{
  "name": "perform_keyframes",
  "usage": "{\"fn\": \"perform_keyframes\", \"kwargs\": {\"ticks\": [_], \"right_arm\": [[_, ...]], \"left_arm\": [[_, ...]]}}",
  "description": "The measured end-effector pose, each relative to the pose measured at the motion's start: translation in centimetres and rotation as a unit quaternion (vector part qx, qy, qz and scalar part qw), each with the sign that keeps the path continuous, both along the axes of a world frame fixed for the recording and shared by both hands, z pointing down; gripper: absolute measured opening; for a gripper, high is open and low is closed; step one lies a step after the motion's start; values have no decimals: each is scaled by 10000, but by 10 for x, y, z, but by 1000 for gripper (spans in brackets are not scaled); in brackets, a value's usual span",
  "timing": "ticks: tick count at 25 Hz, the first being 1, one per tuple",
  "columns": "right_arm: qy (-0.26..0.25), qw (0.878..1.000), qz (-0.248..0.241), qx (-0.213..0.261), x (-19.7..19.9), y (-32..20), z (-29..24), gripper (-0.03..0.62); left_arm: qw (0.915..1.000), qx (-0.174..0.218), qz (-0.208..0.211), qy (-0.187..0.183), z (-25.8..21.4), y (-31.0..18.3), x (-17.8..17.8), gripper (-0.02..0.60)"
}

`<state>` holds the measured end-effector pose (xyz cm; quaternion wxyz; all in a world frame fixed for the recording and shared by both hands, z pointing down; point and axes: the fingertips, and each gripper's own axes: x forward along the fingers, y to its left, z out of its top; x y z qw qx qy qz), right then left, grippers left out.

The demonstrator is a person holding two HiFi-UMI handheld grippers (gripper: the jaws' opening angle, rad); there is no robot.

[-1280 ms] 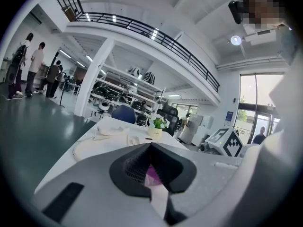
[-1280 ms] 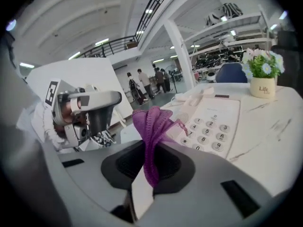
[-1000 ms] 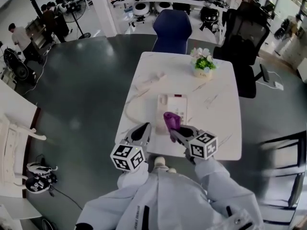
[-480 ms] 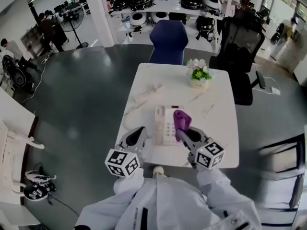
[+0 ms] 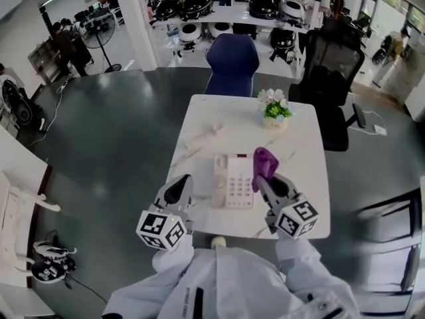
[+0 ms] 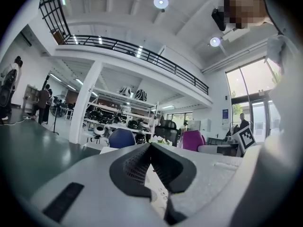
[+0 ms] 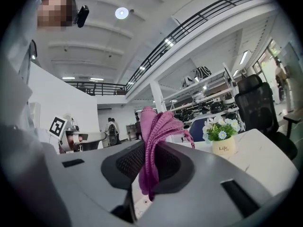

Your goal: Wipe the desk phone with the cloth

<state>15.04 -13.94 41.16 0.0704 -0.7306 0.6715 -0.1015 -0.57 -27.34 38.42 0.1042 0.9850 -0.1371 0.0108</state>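
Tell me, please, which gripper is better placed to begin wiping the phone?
Right: the right gripper is shut on the purple cloth just beside the desk phone; the left gripper holds nothing.

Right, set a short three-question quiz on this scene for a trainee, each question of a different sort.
1. True or false: the purple knitted cloth lies flat on the white push-button desk phone.
2. Fill in: the left gripper holds ___.
3. What clamps the cloth? A) fingers of the left gripper B) fingers of the right gripper C) nothing

Key: 1 false; 2 nothing; 3 B.
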Motion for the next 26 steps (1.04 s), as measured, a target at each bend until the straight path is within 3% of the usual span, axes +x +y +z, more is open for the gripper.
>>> {"fn": "perform_keyframes", "kwargs": {"ticks": [26], "right_arm": [[203, 9986, 485, -24, 29, 0, 3, 37]], "left_arm": [[9997, 156, -189, -76, 0, -24, -1, -2]]}}
